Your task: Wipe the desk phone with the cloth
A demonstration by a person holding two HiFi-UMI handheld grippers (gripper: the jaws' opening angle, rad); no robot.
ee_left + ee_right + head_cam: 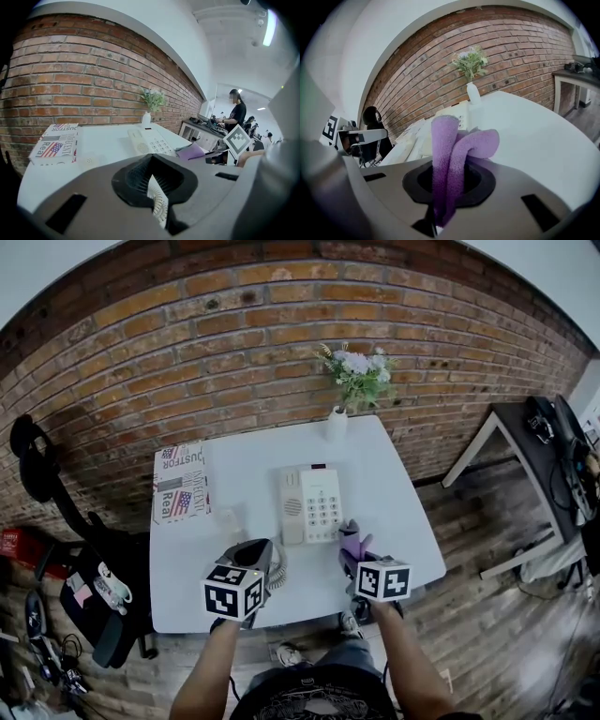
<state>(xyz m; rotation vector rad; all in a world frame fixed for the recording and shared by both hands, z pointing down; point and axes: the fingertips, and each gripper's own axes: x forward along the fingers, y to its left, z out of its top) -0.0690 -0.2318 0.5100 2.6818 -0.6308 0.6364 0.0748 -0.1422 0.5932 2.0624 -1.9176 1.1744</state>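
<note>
The white desk phone (314, 504) lies in the middle of the white table (403, 521), its keypad to the right and its handset cradle bare. My left gripper (251, 559) is at the table's front, left of the phone, shut on a white piece that looks like the handset (152, 190); the coiled cord (278, 576) hangs beside it. My right gripper (354, 557) is just in front of the phone's right corner, shut on a purple cloth (457, 150) that sticks up folded between the jaws. The phone (149, 140) and the cloth (193, 152) also show in the left gripper view.
A white vase of flowers (339, 418) stands at the table's back edge by the brick wall. A printed box (180, 482) lies at the back left. A black chair with bags (98, 592) is left of the table, a dark desk (553, 432) to the right. A person (234, 115) stands far off.
</note>
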